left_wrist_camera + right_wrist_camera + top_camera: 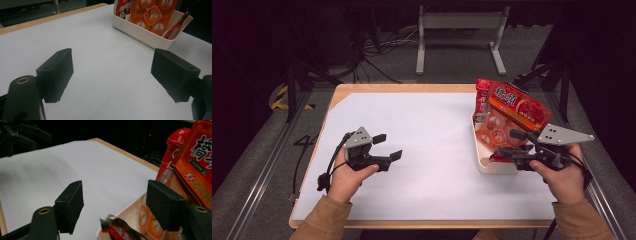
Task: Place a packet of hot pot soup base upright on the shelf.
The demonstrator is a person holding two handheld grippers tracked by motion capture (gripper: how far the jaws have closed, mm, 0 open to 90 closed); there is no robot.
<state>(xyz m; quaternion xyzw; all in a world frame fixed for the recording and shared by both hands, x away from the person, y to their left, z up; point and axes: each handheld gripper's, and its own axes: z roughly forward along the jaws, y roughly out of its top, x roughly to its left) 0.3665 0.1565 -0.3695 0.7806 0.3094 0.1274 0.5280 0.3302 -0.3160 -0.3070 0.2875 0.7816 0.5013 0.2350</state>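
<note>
Orange snack packets (507,117) stand in a white bin (484,162) at the table's right edge. The right gripper (511,143), jaws apart and empty, hovers at the bin; the left gripper (388,146), likewise open, hangs over the white sheet (422,130).

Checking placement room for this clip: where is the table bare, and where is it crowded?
The white table is bare from its far and left edges across to the white bin, including the stretch ahead of the open left gripper. It is crowded at the right edge, where orange snack packs fill the bin and the open right gripper hovers.
</note>
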